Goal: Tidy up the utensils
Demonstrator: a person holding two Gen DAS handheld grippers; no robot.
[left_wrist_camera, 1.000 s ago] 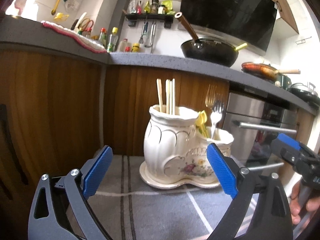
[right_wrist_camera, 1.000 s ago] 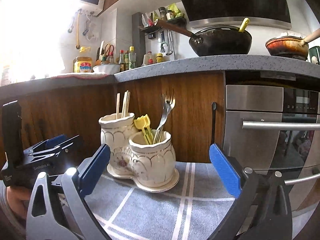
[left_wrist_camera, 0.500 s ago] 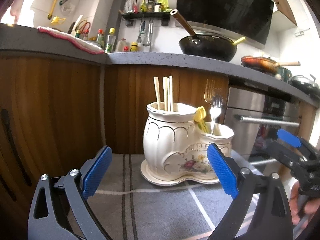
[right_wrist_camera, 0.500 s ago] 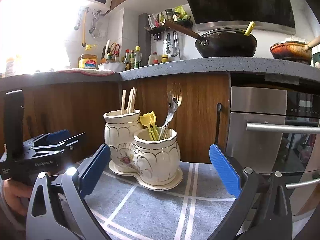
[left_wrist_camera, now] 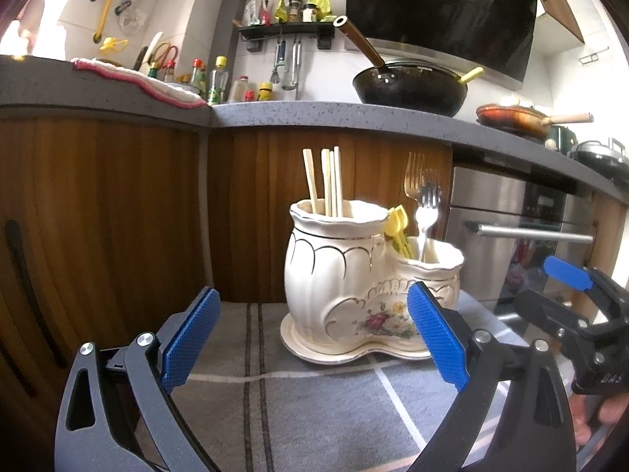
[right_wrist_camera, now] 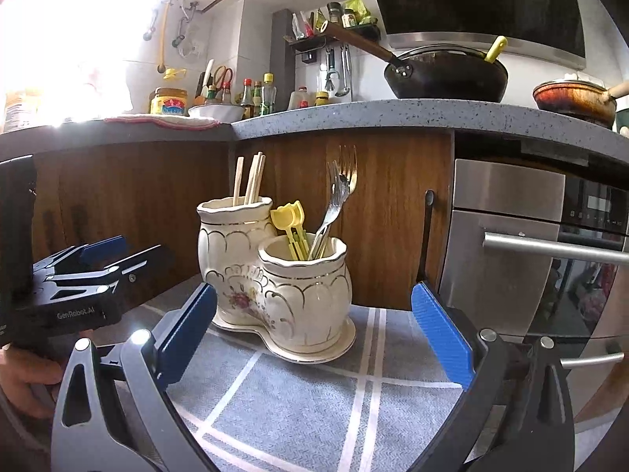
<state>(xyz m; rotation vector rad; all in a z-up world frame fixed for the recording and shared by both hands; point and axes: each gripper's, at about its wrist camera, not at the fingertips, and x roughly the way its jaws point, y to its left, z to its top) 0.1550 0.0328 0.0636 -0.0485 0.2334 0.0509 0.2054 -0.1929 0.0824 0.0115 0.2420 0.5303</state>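
A cream ceramic double utensil holder stands on a grey mat; it also shows in the right wrist view. Its taller pot holds wooden chopsticks. Its lower pot holds metal forks and small yellow plastic utensils. My left gripper is open and empty, short of the holder. My right gripper is open and empty, also short of it. Each gripper shows at the edge of the other's view.
The grey mat with white lines covers the surface. Wooden cabinet doors stand behind the holder, an oven to the right. On the counter above sit a black wok, a pan and bottles.
Both grippers have stayed open. Both views have tilted up slightly and drawn a little closer to the holder, which sits lower and larger in frame.
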